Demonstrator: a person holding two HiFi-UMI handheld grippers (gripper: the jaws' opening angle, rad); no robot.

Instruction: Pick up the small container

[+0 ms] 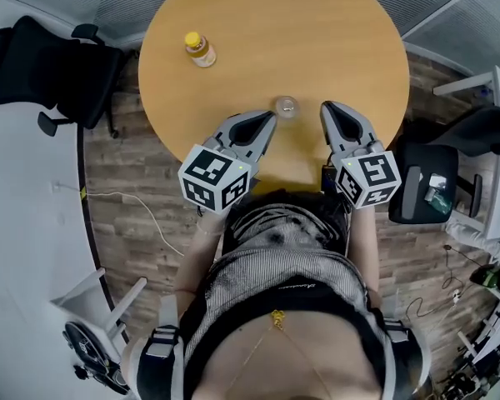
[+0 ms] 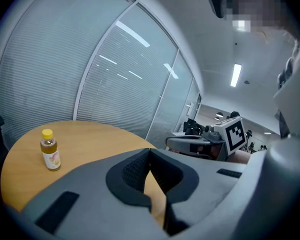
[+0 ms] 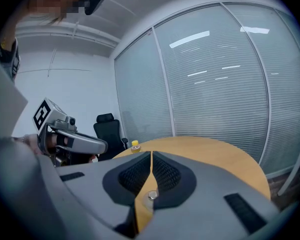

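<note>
Head view: small container (image 1: 286,106), clear and round, stands on the round wooden table (image 1: 317,32) near its front edge, between the tips of the two grippers. It carries no print that can be read. It looks upright with its top facing up, but it is too small to tell a long axis. Right gripper view shows it again through the narrow wedge behind the jaw tips, resting on the tabletop below and not pinched. Right gripper (image 3: 151,155) has its jaws closed tip to tip, with nothing held. Left gripper (image 2: 150,151) is just left of the container, jaws fully together and empty; only table wood shows through its wedge. Both grippers carry cubes with black-and-white square markers. Farther back on the table, well apart from the container, a bottle (image 1: 199,49) with a yellow cap stands upright; its pale label is too small to read. A black office chair (image 1: 50,61) sits left of the table.
</note>
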